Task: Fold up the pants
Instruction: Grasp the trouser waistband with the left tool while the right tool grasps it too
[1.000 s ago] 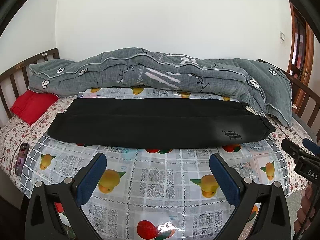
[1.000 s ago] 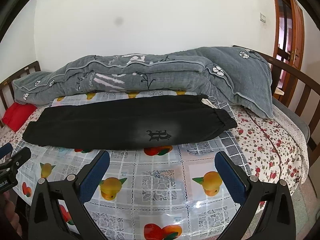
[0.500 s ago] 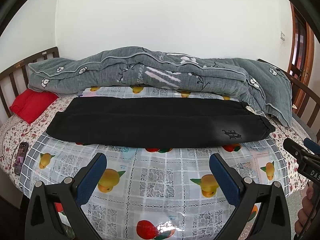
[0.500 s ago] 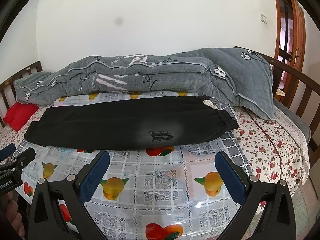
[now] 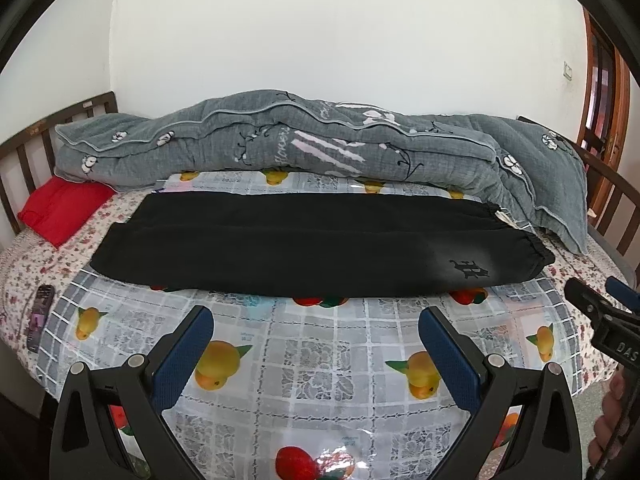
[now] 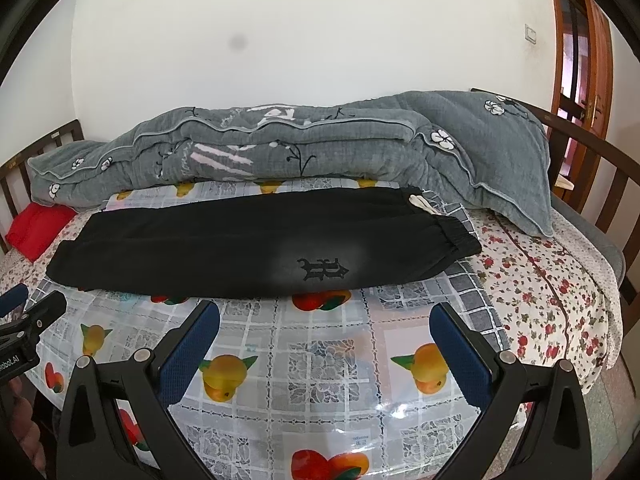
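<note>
Down at the near edge, the left gripper [image 5: 316, 344] hangs with its blue-padded fingers [image 5: 182, 356] spread wide and nothing between them, above the fruit-print plastic cover [image 5: 320, 364] and short of the cloth. The right gripper [image 6: 324, 342] is likewise released, its pads [image 6: 460, 356] well apart over the same cover; its tip also shows at the right edge of the left view, with part of a hand [image 5: 610, 416] below it.

Just beyond both, the black pants [image 5: 304, 248] lie flat across the cover, already doubled leg on leg, running left to right. Their elastic waistband [image 6: 460, 236] is at the right end, with a dark emblem [image 6: 322, 270] on the near side close to it; the leg cuffs point left.

Farther back, a grey flowered quilt [image 5: 320, 144] is heaped along the white wall. A red cushion [image 5: 60, 208] sits at the far left by the wooden rail [image 5: 24, 148], and a phone [image 5: 40, 316] rests on the floral sheet at the near left.
</note>
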{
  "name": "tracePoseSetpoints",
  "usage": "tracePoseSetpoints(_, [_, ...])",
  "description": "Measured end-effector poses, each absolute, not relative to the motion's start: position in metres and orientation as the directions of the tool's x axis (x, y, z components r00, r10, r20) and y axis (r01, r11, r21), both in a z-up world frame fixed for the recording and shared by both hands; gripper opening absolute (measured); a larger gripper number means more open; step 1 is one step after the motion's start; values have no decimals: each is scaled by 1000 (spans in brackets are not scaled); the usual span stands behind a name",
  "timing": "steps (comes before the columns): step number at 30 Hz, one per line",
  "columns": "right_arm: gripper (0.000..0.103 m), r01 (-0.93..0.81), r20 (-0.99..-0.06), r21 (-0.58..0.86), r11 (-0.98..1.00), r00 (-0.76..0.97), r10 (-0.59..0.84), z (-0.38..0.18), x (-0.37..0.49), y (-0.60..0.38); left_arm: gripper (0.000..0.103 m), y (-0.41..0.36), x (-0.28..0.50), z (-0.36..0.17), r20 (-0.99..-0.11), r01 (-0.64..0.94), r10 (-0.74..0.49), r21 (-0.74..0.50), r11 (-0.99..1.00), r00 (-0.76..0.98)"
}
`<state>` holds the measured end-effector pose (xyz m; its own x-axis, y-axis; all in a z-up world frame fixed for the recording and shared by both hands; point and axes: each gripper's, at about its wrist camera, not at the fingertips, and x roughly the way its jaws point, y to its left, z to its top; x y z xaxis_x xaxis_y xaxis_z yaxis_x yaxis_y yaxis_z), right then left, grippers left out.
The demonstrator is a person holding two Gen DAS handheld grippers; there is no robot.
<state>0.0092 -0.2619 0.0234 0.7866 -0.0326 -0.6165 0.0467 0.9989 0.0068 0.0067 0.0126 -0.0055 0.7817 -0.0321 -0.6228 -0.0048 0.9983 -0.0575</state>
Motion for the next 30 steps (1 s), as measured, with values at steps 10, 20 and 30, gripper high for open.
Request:
tracePoseSetpoints(10, [103,32,-660,27,999,751,-6,-7,43,-279,103,41,39,-40,-651,-88,9,-88,992,759])
tracePoseSetpoints(20, [78,162,-742,259,952,664,89,-88,80,-361,102,122,79,-125,-777,-163,-46,-188,968,628])
tracePoseSetpoints(30, [67,232,-743,270,934,668,49,-131,119,-391,100,178,106,-162,-747,-237,-116,-348,907,655])
